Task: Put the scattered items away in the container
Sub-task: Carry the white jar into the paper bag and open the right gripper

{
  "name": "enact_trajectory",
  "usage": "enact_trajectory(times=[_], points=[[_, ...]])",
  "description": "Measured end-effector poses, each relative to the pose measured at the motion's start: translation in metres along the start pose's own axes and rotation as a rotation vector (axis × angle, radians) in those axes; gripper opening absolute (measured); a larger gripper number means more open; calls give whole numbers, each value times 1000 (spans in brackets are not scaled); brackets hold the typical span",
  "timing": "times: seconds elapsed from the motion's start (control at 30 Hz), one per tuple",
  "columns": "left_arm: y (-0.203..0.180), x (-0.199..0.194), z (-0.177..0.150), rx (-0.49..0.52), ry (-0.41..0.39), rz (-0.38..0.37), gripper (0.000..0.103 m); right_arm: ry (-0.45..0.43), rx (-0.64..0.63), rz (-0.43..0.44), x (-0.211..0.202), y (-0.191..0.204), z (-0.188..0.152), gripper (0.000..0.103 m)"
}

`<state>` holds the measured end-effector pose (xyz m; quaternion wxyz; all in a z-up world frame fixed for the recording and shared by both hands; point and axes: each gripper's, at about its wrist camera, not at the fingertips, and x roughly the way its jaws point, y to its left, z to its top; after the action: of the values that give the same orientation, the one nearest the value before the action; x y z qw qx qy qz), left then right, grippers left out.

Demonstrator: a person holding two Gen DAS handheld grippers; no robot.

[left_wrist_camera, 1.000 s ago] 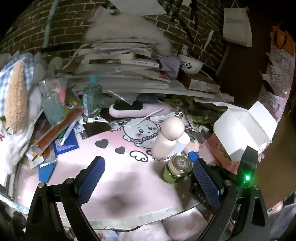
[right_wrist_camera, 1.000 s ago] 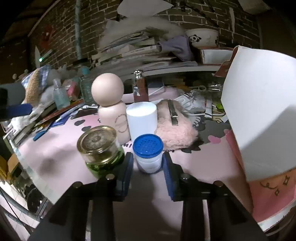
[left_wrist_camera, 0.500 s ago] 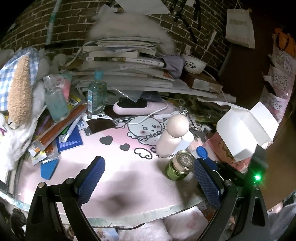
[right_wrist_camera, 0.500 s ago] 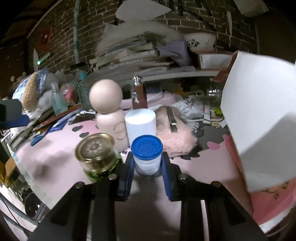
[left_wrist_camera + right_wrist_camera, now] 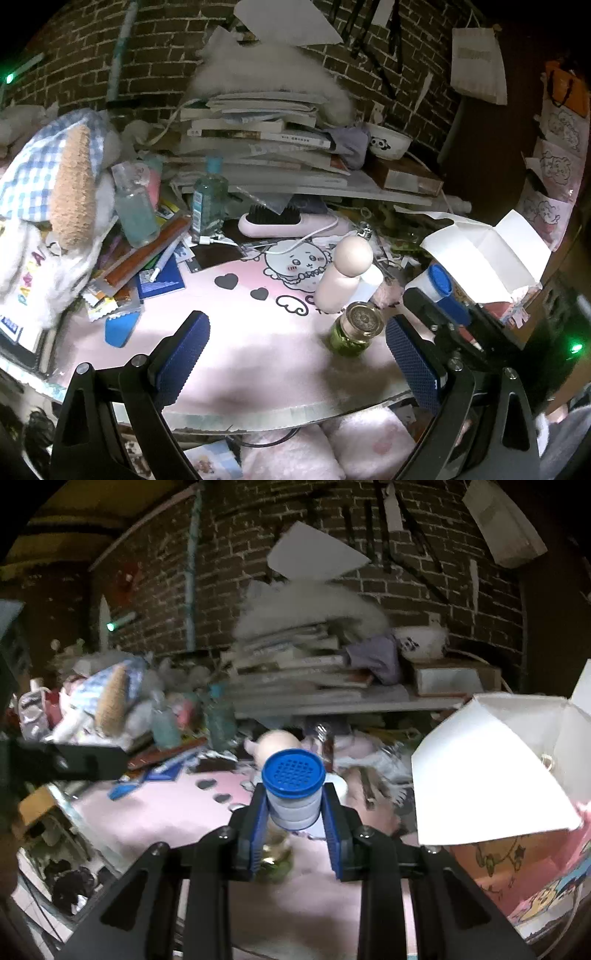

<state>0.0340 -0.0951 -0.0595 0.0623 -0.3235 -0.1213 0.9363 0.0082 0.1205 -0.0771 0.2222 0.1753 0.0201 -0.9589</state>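
The right hand-held gripper (image 5: 294, 814) is closed on a small white jar with a blue perforated lid (image 5: 293, 788), its blue pads pressed against the jar's two sides. The jar is held clear of the pink cartoon mat (image 5: 266, 332) that covers the counter, upright in the right wrist view and, in the left wrist view, in the air at the right (image 5: 437, 284), just left of the open white cardboard box (image 5: 491, 254).

The left hand-held gripper (image 5: 295, 350) stands wide open with nothing between its blue pads, low over the near edge of the mat.

On the mat, toward the right, a green glass jar with a gold lid (image 5: 356, 328) sits nearest. Just beyond it stands a pale pink bottle with a round ball cap (image 5: 343, 277), and a white cylinder (mostly hidden behind the bottle) stands beside that. A pink fluffy item lies to the right of them.

Farther back, a pink hairbrush (image 5: 288, 223) with black bristles lies across the far edge of the mat, a white cable trailing beside it. Two clear bottles (image 5: 208, 199) stand on the far left among scattered packets and cards. A tall stack of books (image 5: 258, 136) rises against the brick wall, with a panda-print bowl (image 5: 388, 140) to its right.
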Motion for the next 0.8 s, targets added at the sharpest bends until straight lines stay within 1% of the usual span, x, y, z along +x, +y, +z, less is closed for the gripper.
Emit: enact_trajectory(times=[0.07,0.17,0.23,0.27,0.33,0.4,0.43,0.5,0.57,0.6,0.67,0.7,0.77,0.8], points=[[0,-2,0,-1,-4,3,96,-11,8,61,-7,4,7,25],[-1,-3,0,0,-2,-1,96,-54,3,103,-24,9,22,25],[-4,-1,0,4,4,-4,96,-94,12,134,-42,5,36,25],[-6,0,0,7,8,-7,96,-108,12,134,-50,1,43,25],[-10,4,-1,14,19,-9,96,-125,5,106,-63,-10,58,25],[-16,9,-2,24,31,-16,96,-107,9,60,-72,-33,75,25],[-18,12,-2,27,37,-20,96,-84,3,40,-74,-43,81,25],[-25,17,-3,37,50,-33,96,-14,-49,-24,-74,-63,93,25],[-31,22,-4,47,58,-44,96,68,-104,-125,-73,-87,102,25],[-35,24,-4,54,64,-51,96,121,-122,-156,-70,-99,105,25],[-42,28,-4,65,73,-59,96,230,-148,-190,-64,-121,108,25],[-45,30,-5,72,78,-62,96,304,-173,-220,-56,-133,107,25],[-51,34,-5,82,84,-66,96,407,-211,-249,-43,-149,105,25],[-53,35,-5,85,87,-69,96,465,-224,-249,-35,-156,102,25]])
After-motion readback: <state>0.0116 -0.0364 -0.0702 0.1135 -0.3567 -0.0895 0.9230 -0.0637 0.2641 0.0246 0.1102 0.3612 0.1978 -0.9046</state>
